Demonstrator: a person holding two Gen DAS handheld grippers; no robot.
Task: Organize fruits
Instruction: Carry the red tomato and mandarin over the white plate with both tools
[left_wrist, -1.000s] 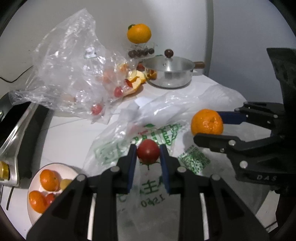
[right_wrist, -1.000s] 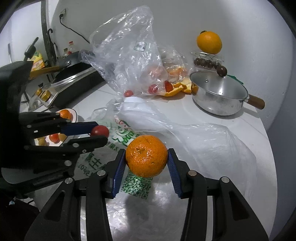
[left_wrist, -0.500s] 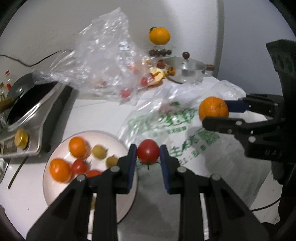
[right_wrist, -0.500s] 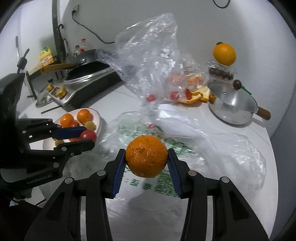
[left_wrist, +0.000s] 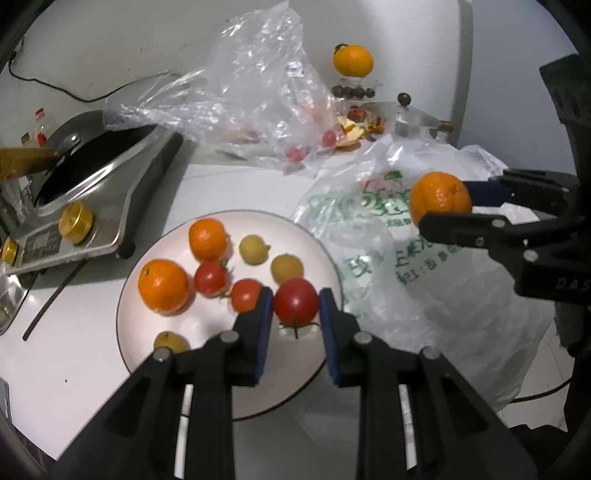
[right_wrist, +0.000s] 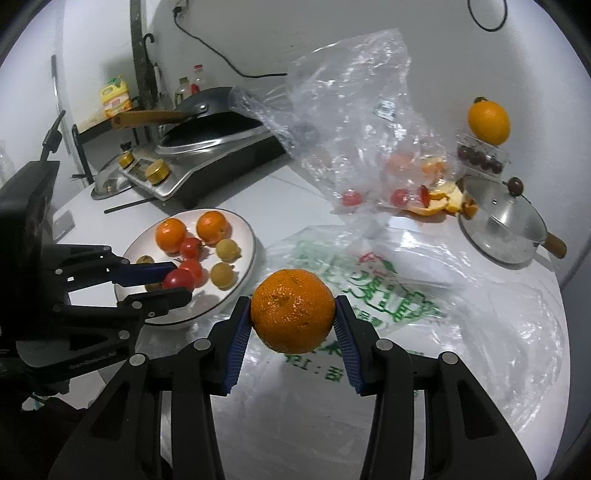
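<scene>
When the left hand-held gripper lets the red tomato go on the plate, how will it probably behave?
The tomato is round and smooth, so it will probably roll a little on the plate until it meets the neighbouring fruit or the raised rim. Its skin looks glossy, so it may be slippery. It seems small, likely light, and soft enough to bruise under a tight squeeze by the left hand-held gripper.

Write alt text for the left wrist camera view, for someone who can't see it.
The left gripper holds a red tomato over a white plate that already carries oranges, tomatoes and small yellow fruits. To the right, the right gripper holds an orange above a printed plastic bag.
</scene>
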